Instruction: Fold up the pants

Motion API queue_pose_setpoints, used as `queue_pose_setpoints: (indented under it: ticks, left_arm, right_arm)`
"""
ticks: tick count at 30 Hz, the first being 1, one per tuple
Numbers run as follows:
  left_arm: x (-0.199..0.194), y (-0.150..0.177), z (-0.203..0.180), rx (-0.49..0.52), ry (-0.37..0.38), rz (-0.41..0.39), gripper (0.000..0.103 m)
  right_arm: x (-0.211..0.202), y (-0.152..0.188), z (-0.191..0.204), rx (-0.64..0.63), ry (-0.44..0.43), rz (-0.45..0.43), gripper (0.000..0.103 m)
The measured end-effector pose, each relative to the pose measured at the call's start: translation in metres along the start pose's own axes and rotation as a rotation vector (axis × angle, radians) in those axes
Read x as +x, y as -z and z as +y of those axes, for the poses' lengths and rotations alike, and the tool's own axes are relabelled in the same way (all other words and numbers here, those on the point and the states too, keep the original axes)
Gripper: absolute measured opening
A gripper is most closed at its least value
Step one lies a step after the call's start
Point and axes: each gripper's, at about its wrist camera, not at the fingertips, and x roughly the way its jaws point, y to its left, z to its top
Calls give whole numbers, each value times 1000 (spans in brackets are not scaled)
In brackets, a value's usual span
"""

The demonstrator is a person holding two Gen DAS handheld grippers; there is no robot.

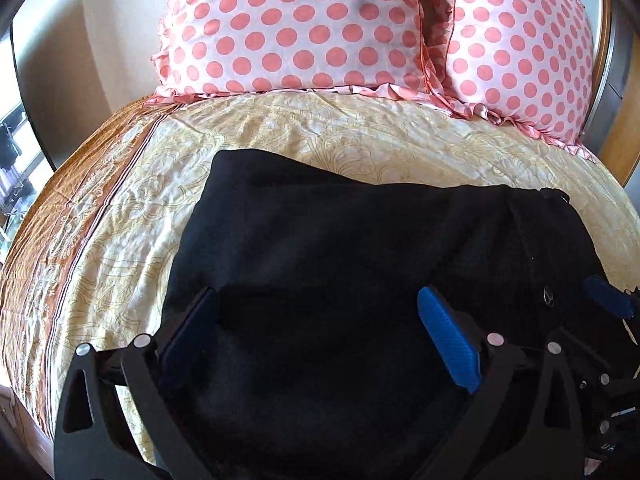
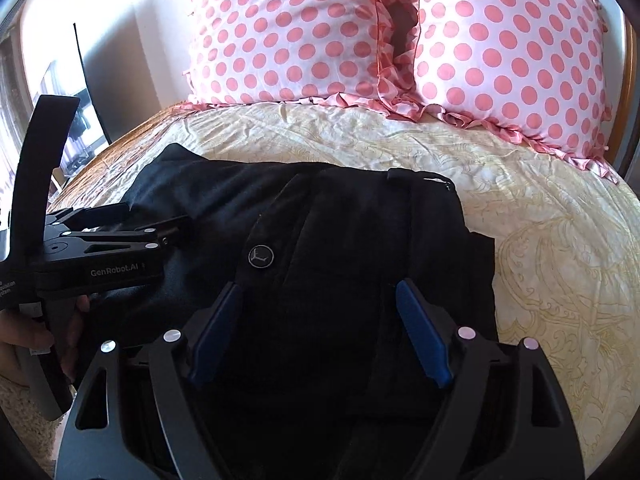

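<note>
My left wrist camera looks steeply down along its own fingers, close over the black pants point(image 1: 360, 280), with the bedspread point(image 1: 120, 240) left and the polka-dot pillows point(image 1: 296, 28) along the top. My right wrist camera faces the same way, equally near. Both share pants, pillows and bedspread; the left gripper point(image 2: 116, 220) shows mid-left in the right view.

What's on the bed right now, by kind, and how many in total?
Black pants: 1
Polka-dot pillows: 2
Patterned bedspread: 1
Total: 4
</note>
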Motion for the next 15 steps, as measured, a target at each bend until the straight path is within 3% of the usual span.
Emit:
queue_pose_setpoints:
  ticks: [6,15]
  left_arm:
    - [-29,17,-1,38,-27,-71,99]
    - [-47,66,-4,65,-14,-84,100]
  right_arm:
    - [-34,12,6,2,-49,-39,81]
    - [-43,52,21,-66,36,-29,83]
